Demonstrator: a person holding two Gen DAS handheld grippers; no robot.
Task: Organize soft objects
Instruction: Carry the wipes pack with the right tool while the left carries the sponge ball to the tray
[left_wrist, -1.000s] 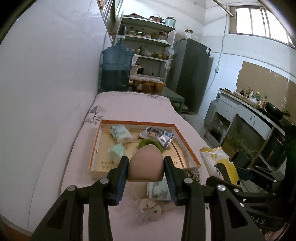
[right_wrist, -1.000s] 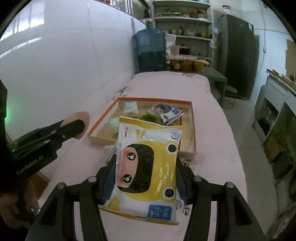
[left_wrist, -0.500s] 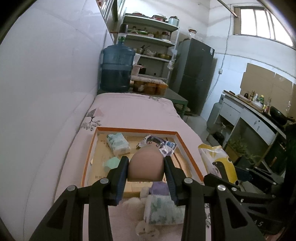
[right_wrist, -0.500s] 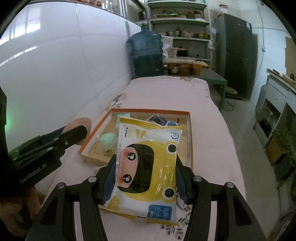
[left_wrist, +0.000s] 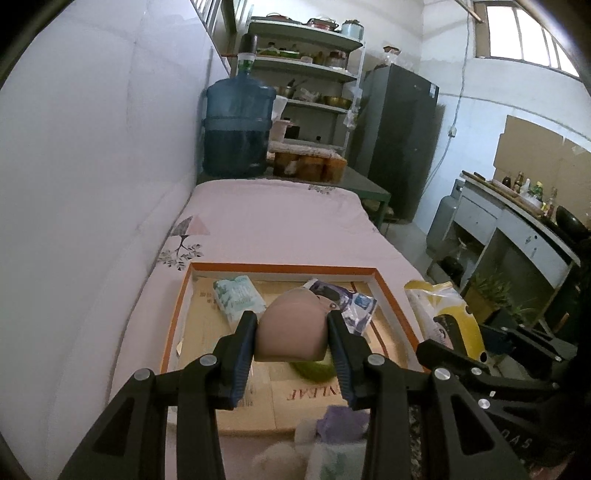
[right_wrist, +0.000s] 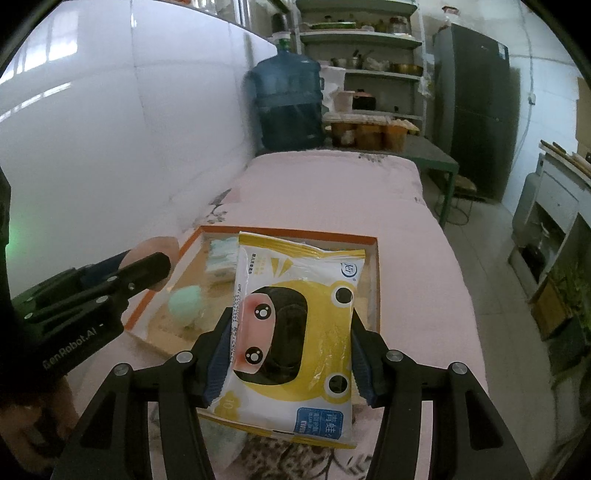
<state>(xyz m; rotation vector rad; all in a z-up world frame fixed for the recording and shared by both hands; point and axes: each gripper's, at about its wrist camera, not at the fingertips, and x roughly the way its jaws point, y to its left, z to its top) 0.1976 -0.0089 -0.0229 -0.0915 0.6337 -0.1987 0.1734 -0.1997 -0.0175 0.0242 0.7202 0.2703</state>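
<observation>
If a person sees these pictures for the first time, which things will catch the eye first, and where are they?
First comes the yellow wipes pack with a frog face, clamped in the right gripper and filling the middle of its view. Next is the beige pouch pinched in the left gripper, above the orange-rimmed tray on the pink cloth. Behind stands a big blue water jug by the white wall.

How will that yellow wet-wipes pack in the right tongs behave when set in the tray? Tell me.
The wet-wipes pack is probably floppy: its film wrapper wrinkles, and its ends reach past the right tongs unsupported. It likely won't roll, being flat. The glossy film may slip, so lower it onto the orange-rimmed tray rather than dropping it.
</observation>
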